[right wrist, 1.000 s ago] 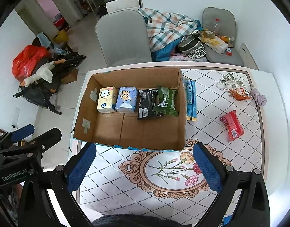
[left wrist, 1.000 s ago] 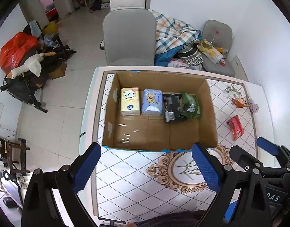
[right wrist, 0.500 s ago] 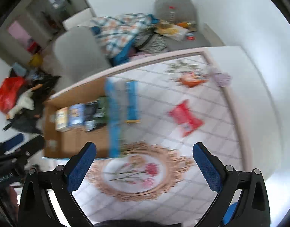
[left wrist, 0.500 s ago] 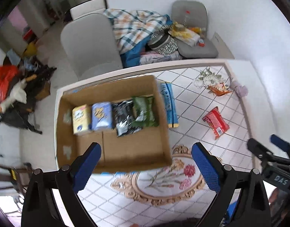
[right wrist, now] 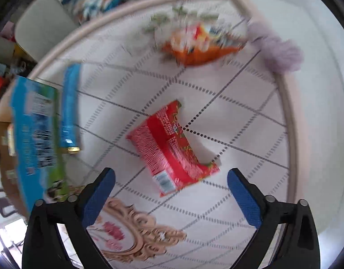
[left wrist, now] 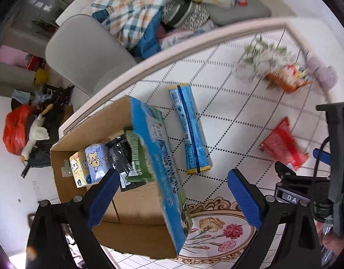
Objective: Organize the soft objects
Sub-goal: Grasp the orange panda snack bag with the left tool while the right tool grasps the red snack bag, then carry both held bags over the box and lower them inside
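A cardboard box [left wrist: 136, 210] with a blue printed side stands on the table and holds a yellow tissue pack [left wrist: 78, 171], a blue tissue pack [left wrist: 96, 161], a black pouch [left wrist: 121, 157] and a green pouch [left wrist: 136, 152]. A long blue packet [left wrist: 189, 127] lies beside the box. A red packet [right wrist: 172, 148] lies on the tablecloth just ahead of my right gripper [right wrist: 170, 198], which is open and empty above it. My left gripper [left wrist: 172, 199] is open and empty over the box's right wall. The red packet also shows in the left wrist view [left wrist: 284, 145].
An orange snack bag [right wrist: 203, 47], a lilac fluffy item [right wrist: 281, 53] and a sprig of artificial flowers [left wrist: 259, 58] lie near the table's far right corner. A grey chair [left wrist: 82, 53] stands behind the table. The table edge [right wrist: 290, 121] runs close on the right.
Both grippers have swung right and down towards the table. The right one now hovers close over the red packet; the left now sees the box's right side and the blue packet.
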Tool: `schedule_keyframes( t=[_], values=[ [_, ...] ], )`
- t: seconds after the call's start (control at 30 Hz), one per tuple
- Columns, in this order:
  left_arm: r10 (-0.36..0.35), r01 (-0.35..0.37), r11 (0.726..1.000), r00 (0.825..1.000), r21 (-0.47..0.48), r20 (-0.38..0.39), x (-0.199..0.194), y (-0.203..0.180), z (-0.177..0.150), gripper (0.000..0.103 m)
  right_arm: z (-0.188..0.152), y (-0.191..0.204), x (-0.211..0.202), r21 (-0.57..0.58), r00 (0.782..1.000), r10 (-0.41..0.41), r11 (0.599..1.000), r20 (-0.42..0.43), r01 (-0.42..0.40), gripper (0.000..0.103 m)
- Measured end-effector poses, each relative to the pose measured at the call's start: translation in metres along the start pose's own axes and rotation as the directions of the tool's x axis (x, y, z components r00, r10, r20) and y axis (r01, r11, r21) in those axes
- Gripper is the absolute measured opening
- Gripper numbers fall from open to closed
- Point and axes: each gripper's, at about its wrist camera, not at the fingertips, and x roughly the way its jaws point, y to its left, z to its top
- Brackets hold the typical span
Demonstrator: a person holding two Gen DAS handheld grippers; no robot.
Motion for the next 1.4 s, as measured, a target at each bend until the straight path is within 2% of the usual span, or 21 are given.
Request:
schedule_keyframes(
  t=[0.1,0.13,0.17,0.23,0.33,0.43,0.47,0.57,0.7,0.8,0.87,0.93,0.97,1.07,1.17,1.27,1.33,1.4],
  values=[
    [-0.001,0.002,1.000,0.999,0.008,-0.036,0.014,-0.011,0.007,0.098,0.003,0.004,0.025,-0.043,0.998,-0.029,0.999,-0.048,0.027,0.095],
    [-0.009,0.009,1.000,0.999,0.008,-0.043,0.016,-0.015,0.010,0.098,0.003,0.004,0.030,-0.062,0.997,-0.067,0.996,-0.048,0.064,0.094],
    [-0.020,0.020,1.000,0.998,0.005,-0.051,0.017,-0.019,0.014,0.098,0.002,0.003,0.032,-0.076,0.994,-0.100,0.992,-0.047,0.096,0.080],
    [-0.054,0.053,0.999,0.997,-0.006,-0.055,0.017,-0.025,0.026,0.098,0.001,-0.007,0.030,-0.057,0.997,-0.060,0.997,-0.051,0.057,0.068],
    [-0.122,0.122,0.992,0.992,0.012,-0.022,0.008,-0.042,0.048,0.098,0.002,-0.037,0.024,0.006,0.997,-0.052,0.999,-0.060,0.052,0.067],
    [-0.176,0.172,0.976,0.984,0.130,0.023,-0.002,-0.074,0.074,0.098,0.003,-0.076,0.014,0.071,0.998,-0.028,0.997,-0.053,0.032,0.066],
    [-0.174,0.166,0.971,0.984,0.171,0.036,-0.004,-0.086,0.082,0.098,0.004,-0.085,0.012,0.086,0.998,-0.027,0.996,-0.051,0.031,0.066],
    [-0.169,0.143,0.932,0.984,0.332,0.051,-0.006,-0.129,0.106,0.098,0.008,-0.122,0.002,0.151,0.999,-0.035,0.988,-0.040,0.041,0.066],
    [-0.114,0.062,0.839,0.992,0.541,0.063,0.006,-0.186,0.123,0.098,0.013,-0.153,-0.006,0.219,1.000,-0.024,0.975,-0.020,0.028,0.065],
    [-0.051,0.013,0.778,0.998,0.628,0.043,0.025,-0.213,0.130,0.098,0.017,-0.166,-0.007,0.246,1.000,-0.015,0.969,-0.011,0.017,0.064],
    [-0.018,-0.005,0.765,0.999,0.644,0.028,0.040,-0.223,0.134,0.095,0.021,-0.170,-0.006,0.256,1.000,-0.011,0.967,-0.008,0.013,0.064],
    [-0.029,0.022,0.770,1.000,0.637,0.000,0.049,-0.224,0.137,0.054,0.019,-0.175,-0.008,0.264,1.000,-0.004,0.965,-0.004,0.005,0.064],
    [-0.037,0.051,0.782,0.999,0.621,-0.036,0.054,-0.223,0.139,0.044,0.019,-0.174,-0.008,0.267,1.000,-0.002,0.964,-0.004,0.003,0.064],
    [-0.084,0.093,0.820,0.996,0.565,-0.042,0.052,-0.212,0.140,0.040,0.017,-0.174,-0.009,0.275,1.000,0.002,0.961,-0.002,-0.001,0.063],
    [-0.158,0.170,0.860,0.985,0.482,-0.065,0.045,-0.193,0.138,0.036,0.013,-0.176,-0.012,0.276,1.000,0.008,0.961,-0.004,-0.007,0.057],
    [-0.262,0.275,0.888,0.961,0.369,-0.087,0.036,-0.167,0.132,0.036,0.015,-0.174,-0.016,0.280,1.000,0.024,0.960,0.005,-0.025,0.056],
    [-0.329,0.340,0.897,0.940,0.284,-0.088,0.028,-0.144,0.122,0.036,0.012,-0.168,-0.020,0.282,0.999,0.041,0.958,0.013,-0.043,0.055],
    [-0.366,0.374,0.903,0.928,0.213,-0.077,0.021,-0.123,0.111,0.036,0.011,-0.158,-0.028,0.282,0.998,0.057,0.957,0.022,-0.061,0.055]
  ],
)
